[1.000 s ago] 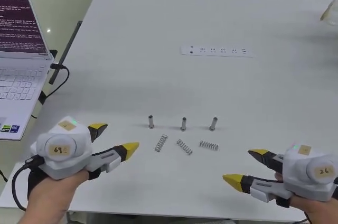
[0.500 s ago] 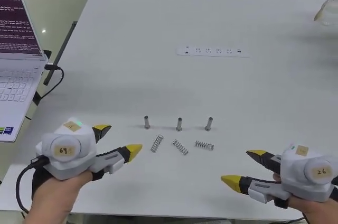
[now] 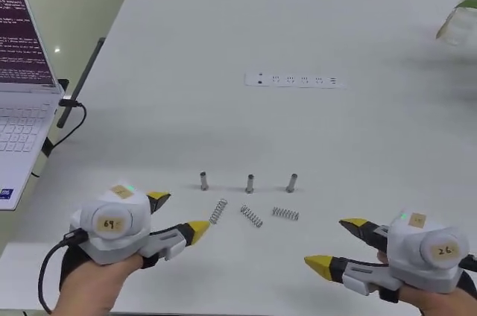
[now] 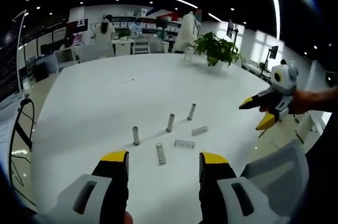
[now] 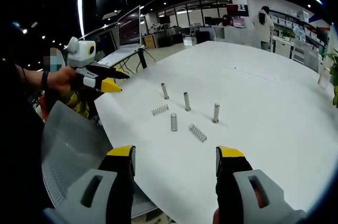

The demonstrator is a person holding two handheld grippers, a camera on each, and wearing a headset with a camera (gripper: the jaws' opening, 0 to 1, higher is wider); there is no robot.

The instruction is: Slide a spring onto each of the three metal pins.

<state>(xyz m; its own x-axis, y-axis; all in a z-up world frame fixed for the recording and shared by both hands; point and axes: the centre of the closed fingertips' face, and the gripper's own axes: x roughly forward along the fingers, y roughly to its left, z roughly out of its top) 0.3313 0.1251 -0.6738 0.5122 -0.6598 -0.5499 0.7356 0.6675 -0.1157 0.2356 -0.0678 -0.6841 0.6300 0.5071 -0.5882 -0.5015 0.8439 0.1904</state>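
My left tongs [image 3: 180,213] are wide open and hold nothing. A round sticker [image 3: 112,224] on their white body says 69. My right tongs [image 3: 332,243] are wide open too, with nothing in them, and their sticker [image 3: 445,251] says 26. Each body also has a small tan tag on top, but I cannot read those.

Both tongs hang over the near edge of the white tabletop [image 3: 223,33]. Between them lie three springs, all flat and apart from each other. The left spring [image 3: 218,211] is just beside the yellow tip of my left tongs. The middle spring [image 3: 251,216] and the right spring [image 3: 285,214] lie farther along, and my right tongs are well apart from them.

Just behind the springs stand three metal pins in a row: left pin [image 3: 203,180], middle pin [image 3: 250,183], right pin [image 3: 291,182]. All three are bare.

Farther back, in the middle of the tabletop, lies a white power strip [image 3: 294,80]; its marks are too small to read. Off the left edge sits a laptop [image 3: 19,111], cut off, with tiny writing I cannot read. A leafy thing [image 3: 458,21] at the far right corner is cut off too.
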